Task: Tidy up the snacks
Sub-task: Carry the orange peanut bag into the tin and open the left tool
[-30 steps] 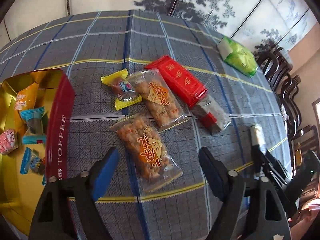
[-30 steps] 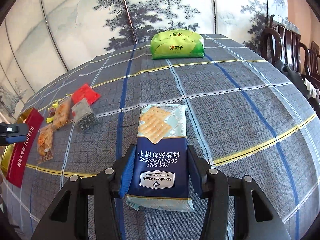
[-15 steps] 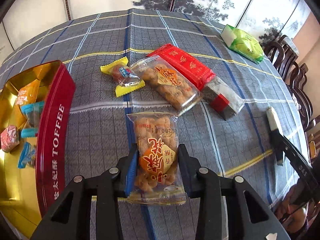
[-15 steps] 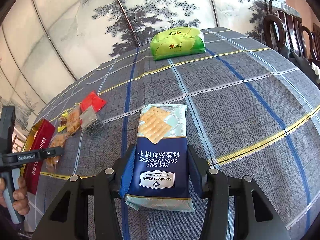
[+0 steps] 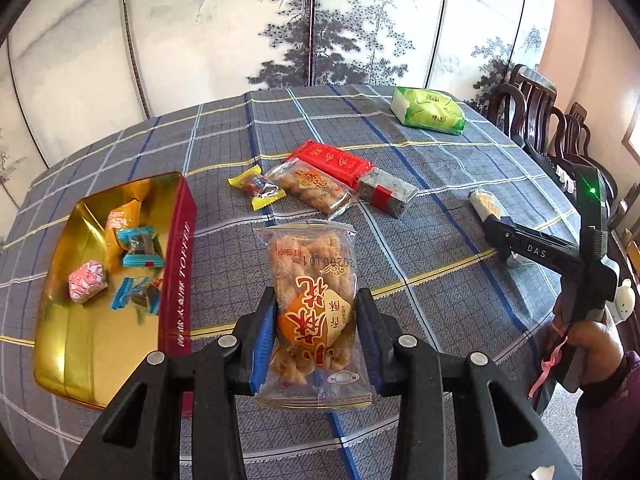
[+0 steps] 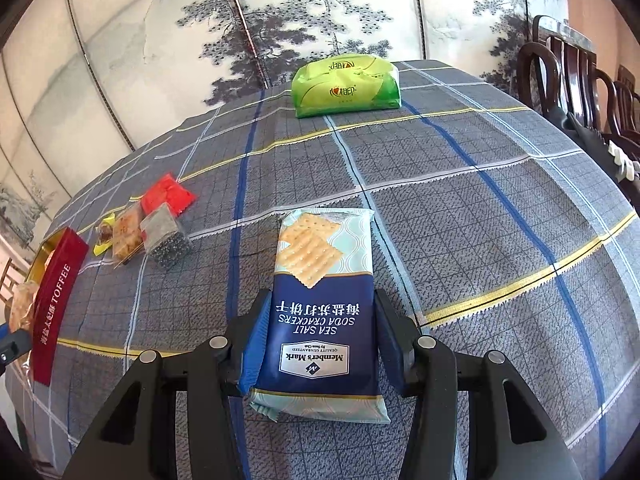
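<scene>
My left tongs [image 5: 316, 338] clamp a twist-snack bag [image 5: 314, 304], right tongs [image 6: 320, 346] clamp crackers [image 6: 320, 308]; the tin [image 5: 176, 264] holds few candies, four snacks wait.

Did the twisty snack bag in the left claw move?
Yes. The clear orange-labelled twist-snack packet, lying flat before, is now lifted above the blue checked tablecloth, nearer the red-and-gold toffee tin.

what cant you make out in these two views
- Near end of the twist snack pack, left wrist view: hidden between the left tool and its frame.
- Toffee tin contents, right wrist view: blocked by its red wall; the tin runs off the left edge.
- Sides of the cracker pack, right wrist view: covered by the right tool pads.
- Print on the yellow candy, left wrist view: too small to read.
</scene>
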Demonstrator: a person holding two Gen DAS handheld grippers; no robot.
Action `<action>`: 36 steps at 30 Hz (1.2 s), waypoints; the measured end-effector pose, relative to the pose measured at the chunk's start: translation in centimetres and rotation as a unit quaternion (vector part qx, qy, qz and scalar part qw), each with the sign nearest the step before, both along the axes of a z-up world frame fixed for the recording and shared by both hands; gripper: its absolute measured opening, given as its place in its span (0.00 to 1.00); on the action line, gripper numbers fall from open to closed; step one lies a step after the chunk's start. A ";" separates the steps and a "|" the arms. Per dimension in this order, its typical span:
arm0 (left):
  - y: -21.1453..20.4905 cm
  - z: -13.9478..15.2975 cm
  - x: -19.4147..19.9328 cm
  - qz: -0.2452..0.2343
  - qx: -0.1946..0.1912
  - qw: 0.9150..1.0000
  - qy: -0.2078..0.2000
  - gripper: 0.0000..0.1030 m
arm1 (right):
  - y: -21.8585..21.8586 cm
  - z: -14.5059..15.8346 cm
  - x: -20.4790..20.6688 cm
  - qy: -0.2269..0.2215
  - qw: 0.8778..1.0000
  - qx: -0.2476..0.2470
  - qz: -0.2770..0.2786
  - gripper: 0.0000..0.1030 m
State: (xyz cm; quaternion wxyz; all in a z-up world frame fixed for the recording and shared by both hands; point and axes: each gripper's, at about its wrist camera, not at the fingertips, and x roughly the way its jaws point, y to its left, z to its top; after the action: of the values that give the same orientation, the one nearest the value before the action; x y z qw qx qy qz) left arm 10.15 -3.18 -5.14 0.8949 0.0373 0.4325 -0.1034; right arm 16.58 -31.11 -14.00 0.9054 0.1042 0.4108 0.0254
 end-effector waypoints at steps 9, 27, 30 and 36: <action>2.3 1.5 -1.6 0.023 0.021 0.999 -0.039 0.33 | 1.0 0.0 0.3 0.006 1.000 -0.028 -0.004 0.49; 7.8 2.2 -2.0 0.088 0.068 0.990 -0.088 0.33 | 2.0 -0.1 0.5 0.011 0.999 -0.049 -0.009 0.49; 9.0 1.8 -1.8 0.103 0.072 0.988 -0.088 0.34 | 2.1 -0.1 0.6 0.012 0.999 -0.051 -0.011 0.49; 11.4 1.0 -1.4 0.133 0.089 0.983 -0.090 0.33 | 2.3 -0.1 0.6 0.012 0.998 -0.055 -0.012 0.49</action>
State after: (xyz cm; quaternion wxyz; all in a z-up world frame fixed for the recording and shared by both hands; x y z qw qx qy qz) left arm 8.75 8.25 -4.13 0.9290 0.0680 0.3590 0.0590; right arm 17.13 -28.76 -14.14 0.9048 0.0592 0.4216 -0.0098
